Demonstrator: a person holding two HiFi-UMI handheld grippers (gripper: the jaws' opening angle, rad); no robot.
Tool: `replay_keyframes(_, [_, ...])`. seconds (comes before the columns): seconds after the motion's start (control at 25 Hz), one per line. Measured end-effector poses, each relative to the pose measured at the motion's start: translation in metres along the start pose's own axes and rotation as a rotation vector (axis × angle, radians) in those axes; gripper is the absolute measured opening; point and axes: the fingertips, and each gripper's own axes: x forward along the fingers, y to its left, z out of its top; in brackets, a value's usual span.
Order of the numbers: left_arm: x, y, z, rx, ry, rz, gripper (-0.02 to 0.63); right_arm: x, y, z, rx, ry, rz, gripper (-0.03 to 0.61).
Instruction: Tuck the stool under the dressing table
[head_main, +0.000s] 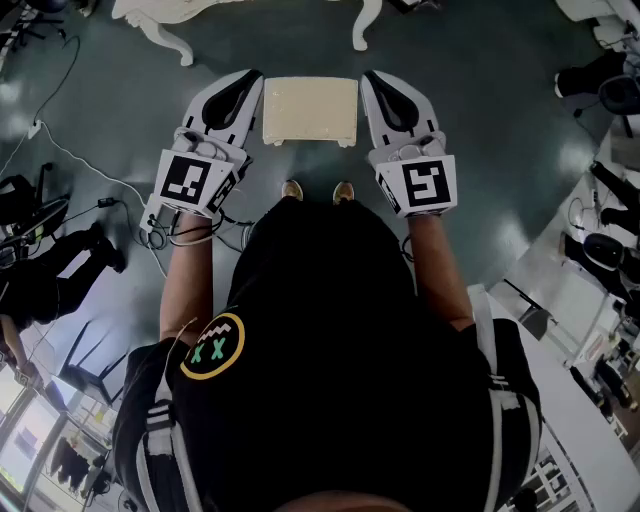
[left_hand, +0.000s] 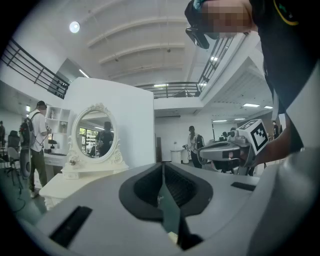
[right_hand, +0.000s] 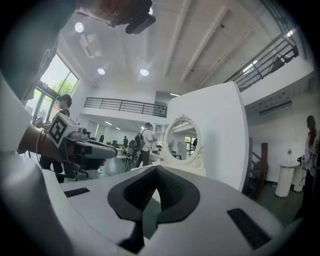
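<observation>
stool (head_main: 310, 110) stands on floor (head_main: 480, 130) short of dressing table (head_main: 168, 38); left tool (head_main: 243, 85) and right tool (head_main: 380, 85) flank it, both closed, empty.

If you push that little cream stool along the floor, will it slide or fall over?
It would probably slide: the stool stands on a smooth, shiny floor. It looks stiff, with a flat rectangular top. A shove high up might tip it; its legs are mostly hidden from above, so that is uncertain.
</observation>
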Motion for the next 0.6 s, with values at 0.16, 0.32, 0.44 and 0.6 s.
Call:
replay_keyframes(0.16, [0.0006,0.0021,0.0026,0.002,-0.002,0.001,0.032,0.0013,-0.0005,0.0022,-0.002,-0.002,-0.002,0.020])
replay_keyframes(0.32, [0.0018,0.0002,0.0049,0.004,-0.003,0.001,0.032,-0.0007,-0.0024,0.0030,-0.001,-0.003,-0.004,0.020])
replay_keyframes(0.44, [0.0006,0.0002,0.0044,0.004,-0.003,0.004,0.032,-0.0015,-0.0016,0.0023,-0.002,-0.003,-0.002,0.020])
replay_keyframes(0.6, [-0.0027,-0.0001,0.0037,0.002,-0.003,0.007,0.032,-0.0025,0.0018,0.0020,0.006,0.000,0.005,0.020])
